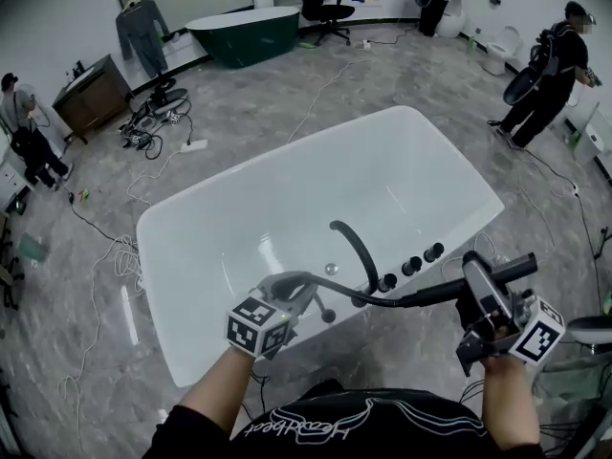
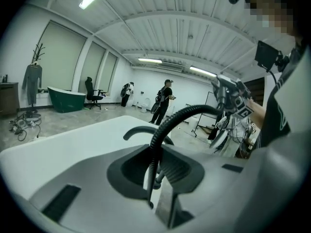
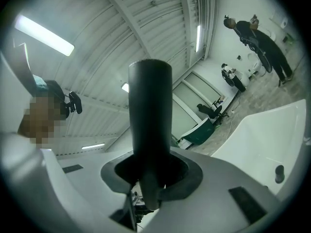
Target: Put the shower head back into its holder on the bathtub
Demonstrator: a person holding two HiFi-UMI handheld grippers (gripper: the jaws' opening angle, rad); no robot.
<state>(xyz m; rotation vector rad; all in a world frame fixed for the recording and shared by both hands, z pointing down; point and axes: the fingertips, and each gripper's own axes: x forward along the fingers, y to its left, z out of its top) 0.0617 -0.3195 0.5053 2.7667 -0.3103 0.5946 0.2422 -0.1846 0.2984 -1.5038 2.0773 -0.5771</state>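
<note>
Black shower head (image 3: 149, 110) gripped in right claw (image 3: 148, 188), hose (image 2: 167, 123) in left claw (image 2: 154, 178)

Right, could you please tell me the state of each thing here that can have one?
shower head: out of its holder, clamped in the right gripper
hose: clamped in the left gripper
bathtub: no water visible inside
spout: not running

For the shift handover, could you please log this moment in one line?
left tool: gripping hose | right tool: gripping shower head | shower head: near bathtub rim, not docked
</note>
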